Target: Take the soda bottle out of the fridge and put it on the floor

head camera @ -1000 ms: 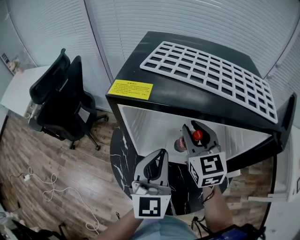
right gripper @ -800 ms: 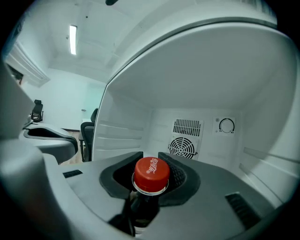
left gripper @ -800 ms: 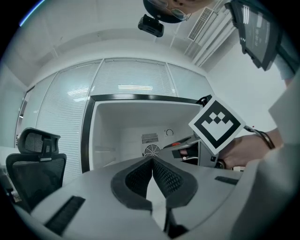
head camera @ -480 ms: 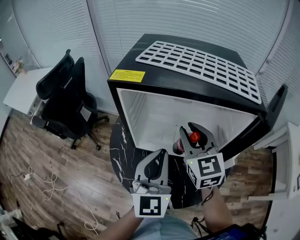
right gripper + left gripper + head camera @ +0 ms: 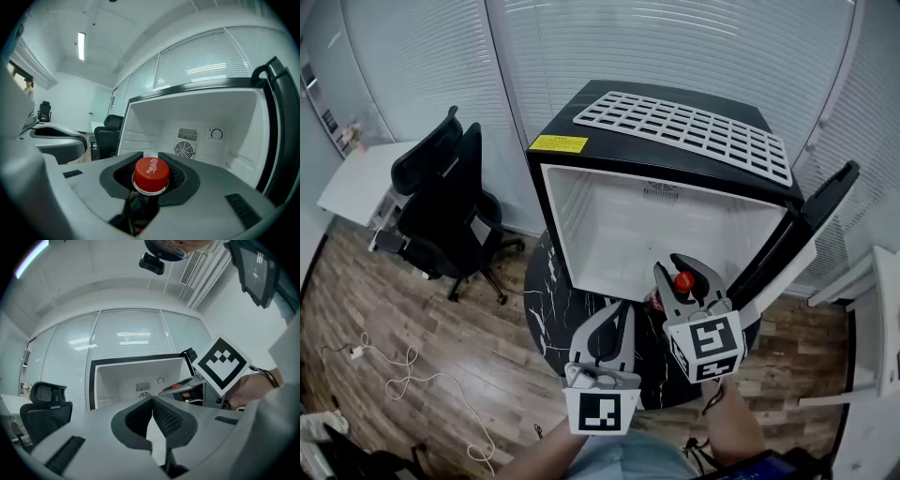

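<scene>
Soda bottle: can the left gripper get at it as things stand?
Probably not. The right gripper is shut on the soda bottle just under its cap, taking the neck; the left gripper, alongside, has its jaws together and would need to open first.

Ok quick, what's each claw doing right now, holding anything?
Left gripper: closed, holding nothing.
Right gripper: closed on the bottle, at its neck.
</scene>
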The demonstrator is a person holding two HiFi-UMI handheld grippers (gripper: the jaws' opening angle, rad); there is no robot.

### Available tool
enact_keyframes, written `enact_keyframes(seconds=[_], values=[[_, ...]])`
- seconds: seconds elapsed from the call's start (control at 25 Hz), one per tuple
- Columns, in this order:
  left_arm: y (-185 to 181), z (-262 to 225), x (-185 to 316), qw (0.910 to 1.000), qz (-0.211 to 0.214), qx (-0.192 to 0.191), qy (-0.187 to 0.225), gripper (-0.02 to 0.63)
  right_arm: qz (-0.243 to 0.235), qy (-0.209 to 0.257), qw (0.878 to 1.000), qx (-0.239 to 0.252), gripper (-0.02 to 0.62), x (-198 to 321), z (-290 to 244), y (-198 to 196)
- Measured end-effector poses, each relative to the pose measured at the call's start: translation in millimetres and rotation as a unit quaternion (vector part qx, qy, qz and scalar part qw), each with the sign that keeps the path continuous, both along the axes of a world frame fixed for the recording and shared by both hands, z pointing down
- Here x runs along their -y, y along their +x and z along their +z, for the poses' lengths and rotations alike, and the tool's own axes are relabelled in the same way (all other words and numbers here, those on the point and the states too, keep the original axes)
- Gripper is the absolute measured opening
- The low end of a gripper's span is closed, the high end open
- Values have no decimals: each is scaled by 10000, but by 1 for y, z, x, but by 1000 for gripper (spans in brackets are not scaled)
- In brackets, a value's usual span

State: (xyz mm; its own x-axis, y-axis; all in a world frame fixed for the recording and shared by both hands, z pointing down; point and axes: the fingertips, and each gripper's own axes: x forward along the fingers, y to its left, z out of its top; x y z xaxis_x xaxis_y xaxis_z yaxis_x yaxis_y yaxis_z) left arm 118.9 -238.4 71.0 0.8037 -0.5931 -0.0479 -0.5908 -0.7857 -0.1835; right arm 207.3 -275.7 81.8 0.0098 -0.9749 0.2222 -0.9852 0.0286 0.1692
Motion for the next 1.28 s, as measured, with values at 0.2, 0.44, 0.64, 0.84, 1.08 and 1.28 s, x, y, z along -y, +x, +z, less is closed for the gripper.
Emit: enact_keyframes(seconds=[0.2, 0.44, 0.64, 0.84, 1.08, 1.28], values=[[-13, -3, -14, 9998, -167, 31, -39, 17, -98, -18, 10000, 3, 112, -21, -1, -11], [-32, -7, -25, 9995, -297, 71, 59, 18, -154, -86, 9998, 18, 110, -40, 0, -24], [-56, -5, -30, 9991, -401, 94, 46, 17, -158, -100, 9998, -22, 110, -49, 2, -42], [-88, -7, -38, 9990, -431, 89, 42, 17, -160, -104, 9998, -11, 110, -59, -1, -70], [-129, -17, -46, 9989, -453, 52, 142, 17, -60, -40, 10000, -19, 110, -72, -10, -104], [-168, -22, -60, 9988, -469, -16, 143, 17, -3, -20, 10000, -53, 110, -90, -15, -138]])
